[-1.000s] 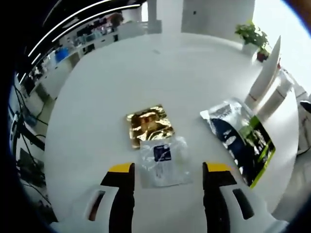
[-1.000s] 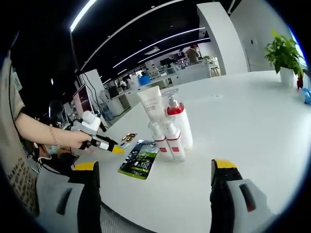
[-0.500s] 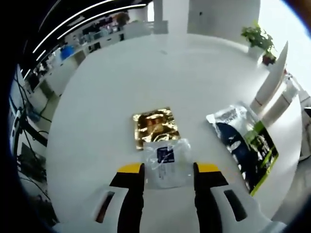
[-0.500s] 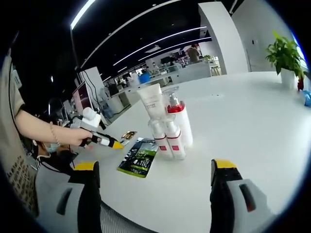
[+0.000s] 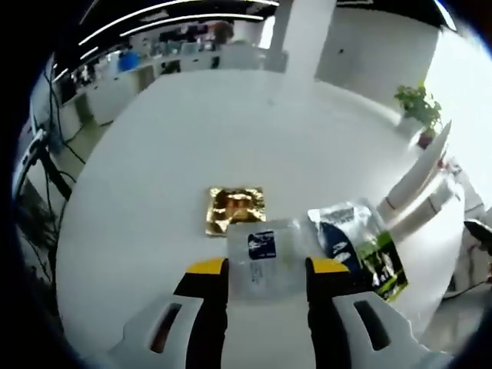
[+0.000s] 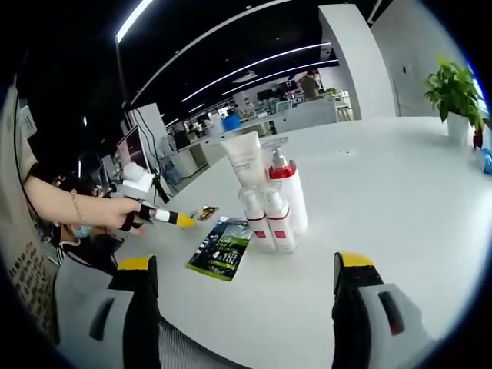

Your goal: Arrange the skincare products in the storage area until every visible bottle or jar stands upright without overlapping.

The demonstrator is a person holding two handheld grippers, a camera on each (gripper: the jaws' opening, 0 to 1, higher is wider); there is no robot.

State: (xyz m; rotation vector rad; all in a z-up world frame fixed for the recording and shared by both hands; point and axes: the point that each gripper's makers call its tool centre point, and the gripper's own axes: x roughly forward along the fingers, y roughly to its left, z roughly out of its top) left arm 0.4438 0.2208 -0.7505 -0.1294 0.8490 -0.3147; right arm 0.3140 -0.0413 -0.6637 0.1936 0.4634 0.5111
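In the left gripper view the left gripper (image 5: 265, 269) has its yellow-tipped jaws clamped on the clear plastic sachet with a dark label (image 5: 265, 254), held above the white table (image 5: 154, 169), while in the right gripper view the right gripper (image 6: 246, 273), jaws wide apart, faces the upright cluster of white bottles (image 6: 265, 200) straight ahead.

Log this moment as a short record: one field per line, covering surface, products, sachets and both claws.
surface: white table
upright products: white tube, red-collared pump bottle and two small bottles, grouped together
flat sachets: gold sachet, dark green sachet
left claw: jaws closed on the clear sachet, apparently lifted off the table
right claw: open, holding nothing, facing the bottle group
background: potted plant
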